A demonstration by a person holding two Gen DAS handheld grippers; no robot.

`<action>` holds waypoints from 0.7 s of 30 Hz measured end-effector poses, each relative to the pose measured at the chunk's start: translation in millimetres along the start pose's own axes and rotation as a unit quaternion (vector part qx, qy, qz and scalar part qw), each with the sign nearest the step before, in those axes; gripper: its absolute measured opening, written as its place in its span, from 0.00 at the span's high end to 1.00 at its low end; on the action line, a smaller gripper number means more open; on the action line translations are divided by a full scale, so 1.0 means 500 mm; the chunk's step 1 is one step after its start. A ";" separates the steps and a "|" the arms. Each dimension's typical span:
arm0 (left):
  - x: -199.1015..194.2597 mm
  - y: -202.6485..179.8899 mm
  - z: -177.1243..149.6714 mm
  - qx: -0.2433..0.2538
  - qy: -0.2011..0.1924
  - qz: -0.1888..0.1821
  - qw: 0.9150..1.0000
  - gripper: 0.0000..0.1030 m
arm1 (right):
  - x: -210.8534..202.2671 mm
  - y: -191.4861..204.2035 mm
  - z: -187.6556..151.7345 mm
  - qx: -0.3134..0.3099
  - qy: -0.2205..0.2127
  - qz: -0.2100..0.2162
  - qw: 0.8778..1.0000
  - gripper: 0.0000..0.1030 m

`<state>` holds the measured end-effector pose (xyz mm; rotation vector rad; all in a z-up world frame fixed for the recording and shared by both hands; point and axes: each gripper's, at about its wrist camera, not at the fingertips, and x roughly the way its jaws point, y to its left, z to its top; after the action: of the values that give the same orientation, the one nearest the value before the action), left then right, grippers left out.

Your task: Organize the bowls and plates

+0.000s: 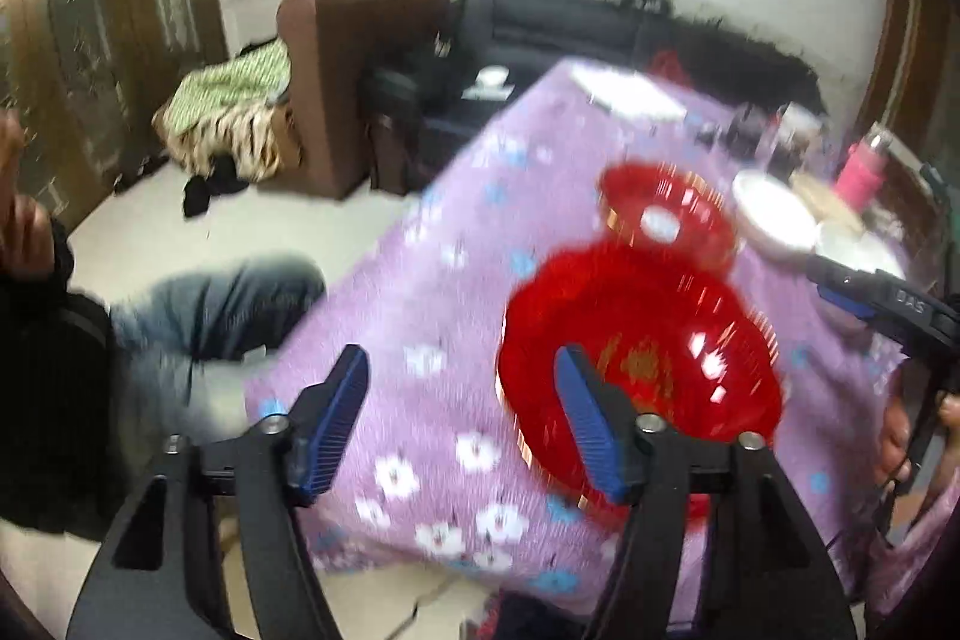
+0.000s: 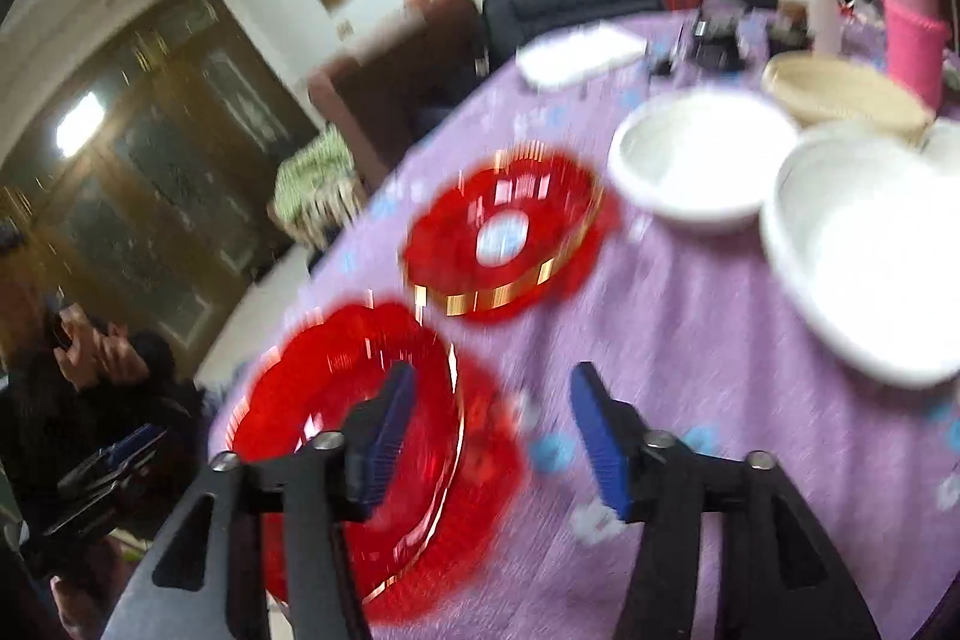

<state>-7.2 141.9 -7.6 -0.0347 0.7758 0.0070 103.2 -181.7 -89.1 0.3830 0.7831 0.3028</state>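
Both grippers, left [image 1: 459, 415] and right [image 2: 492, 430], hover with jaws wide apart, empty, above the near red plate [image 2: 360, 436].

Heavy motion blur, fisheye-warped edges

a home living room: sofa [image 1: 576, 25], wooden doors [image 1: 114, 40], cloth-covered table [image 1: 432, 340].

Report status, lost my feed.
Left gripper and right gripper open, empty. Two red bowls and white bowls unstacked on table. Nothing blocking.
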 end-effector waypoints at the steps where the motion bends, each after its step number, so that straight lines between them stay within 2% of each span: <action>1: 0.002 0.000 0.032 0.002 -0.006 -0.007 1.000 0.23 | -0.005 -0.006 0.012 0.009 -0.006 0.003 1.000 0.39; 3: 0.027 -0.007 0.090 -0.001 -0.002 -0.023 1.000 0.22 | 0.000 -0.024 0.048 0.037 -0.003 0.015 0.999 0.39; 6: 0.116 -0.044 0.179 0.003 0.053 -0.053 0.997 0.22 | 0.038 -0.049 0.084 0.081 0.013 0.033 0.996 0.39; 9: 0.245 -0.082 0.238 -0.016 0.141 -0.083 0.986 0.22 | 0.091 -0.068 0.107 0.113 0.036 0.035 0.992 0.39; 11: 0.338 -0.109 0.255 -0.026 0.200 -0.092 0.975 0.22 | 0.120 -0.079 0.107 0.132 0.049 0.037 0.989 0.39; 13: 0.403 -0.129 0.258 -0.039 0.237 -0.091 0.966 0.22 | 0.144 -0.089 0.109 0.143 0.063 0.034 0.987 0.39; 17: 0.470 -0.169 0.259 -0.042 0.257 -0.083 0.962 0.22 | 0.178 -0.106 0.119 0.159 0.082 0.026 0.984 0.40; 21: 0.493 -0.201 0.258 -0.022 0.270 -0.082 0.959 0.22 | 0.206 -0.116 0.128 0.172 0.094 0.015 0.980 0.40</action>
<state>261.0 44.3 -85.3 -0.1476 1.3177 -0.1481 226.0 -206.0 -137.4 0.6995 1.0203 0.2343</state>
